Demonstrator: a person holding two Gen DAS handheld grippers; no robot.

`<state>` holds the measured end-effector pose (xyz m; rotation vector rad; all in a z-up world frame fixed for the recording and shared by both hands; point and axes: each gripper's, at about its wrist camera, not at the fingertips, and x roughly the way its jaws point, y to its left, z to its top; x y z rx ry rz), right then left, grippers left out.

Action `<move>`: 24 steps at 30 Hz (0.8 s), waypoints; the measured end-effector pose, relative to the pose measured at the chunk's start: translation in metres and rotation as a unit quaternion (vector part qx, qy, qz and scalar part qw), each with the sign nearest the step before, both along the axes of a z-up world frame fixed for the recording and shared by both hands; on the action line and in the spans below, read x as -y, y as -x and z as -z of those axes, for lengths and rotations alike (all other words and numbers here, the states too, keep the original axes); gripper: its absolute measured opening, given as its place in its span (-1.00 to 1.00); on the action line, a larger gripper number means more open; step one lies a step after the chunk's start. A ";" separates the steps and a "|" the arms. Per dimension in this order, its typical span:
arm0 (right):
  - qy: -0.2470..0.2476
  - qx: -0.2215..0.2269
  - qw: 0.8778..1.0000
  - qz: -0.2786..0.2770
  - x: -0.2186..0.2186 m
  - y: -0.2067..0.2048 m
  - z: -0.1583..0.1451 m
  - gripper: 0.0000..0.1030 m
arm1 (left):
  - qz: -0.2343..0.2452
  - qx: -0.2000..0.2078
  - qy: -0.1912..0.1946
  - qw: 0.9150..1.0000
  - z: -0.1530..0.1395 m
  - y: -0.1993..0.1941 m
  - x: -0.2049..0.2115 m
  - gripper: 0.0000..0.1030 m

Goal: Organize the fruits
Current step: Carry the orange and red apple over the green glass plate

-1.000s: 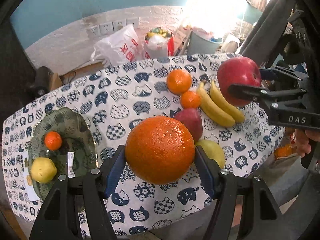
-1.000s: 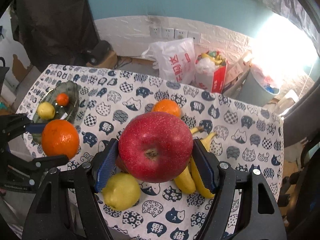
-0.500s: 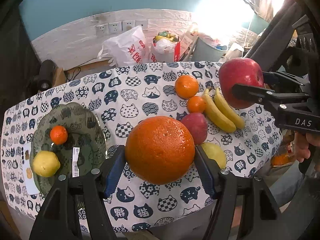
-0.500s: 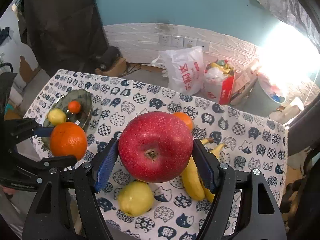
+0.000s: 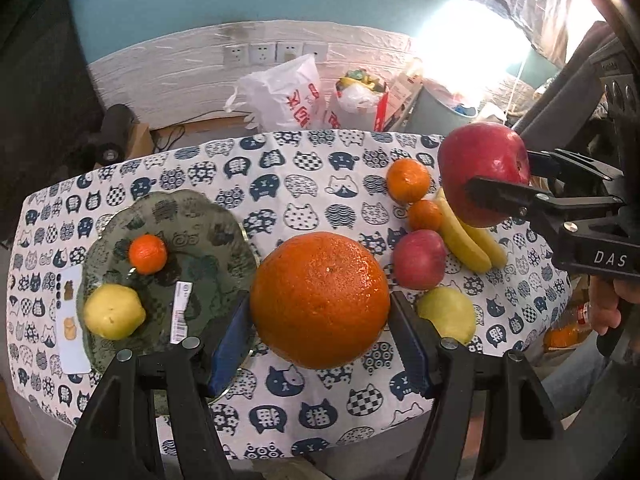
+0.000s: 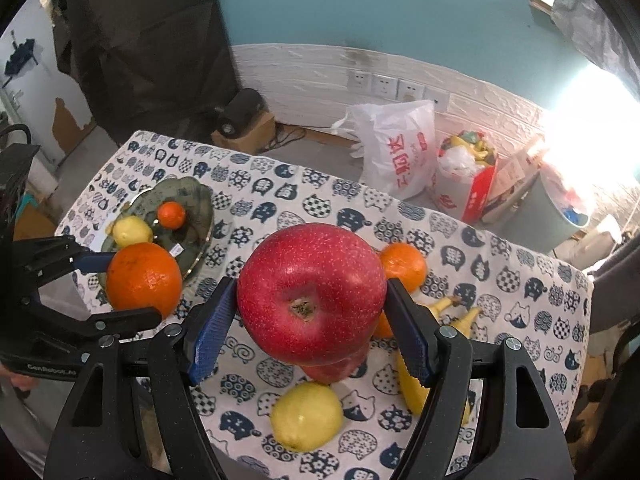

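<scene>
Two sets of fingers (image 5: 320, 334) (image 6: 310, 334) pinching orange (image 5: 320, 300) and apple (image 6: 312, 308) above cat-print tablecloth (image 5: 280, 184).

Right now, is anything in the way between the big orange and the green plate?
Nothing visible. The left gripper holds the orange in the air beside the plate; only bare cloth lies between. A small orange and lemon sit on the plate's far side.

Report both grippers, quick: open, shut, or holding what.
Left gripper: shut on the large orange, held above the table.
Right gripper: shut on the red apple.
</scene>
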<state>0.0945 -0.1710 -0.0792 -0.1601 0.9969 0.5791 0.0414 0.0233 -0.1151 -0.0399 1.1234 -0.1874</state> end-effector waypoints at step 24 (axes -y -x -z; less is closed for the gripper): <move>0.007 -0.026 0.996 -0.081 -0.111 -0.001 0.013 0.44 | -0.087 -0.016 -0.002 0.996 0.024 0.020 -0.091 0.35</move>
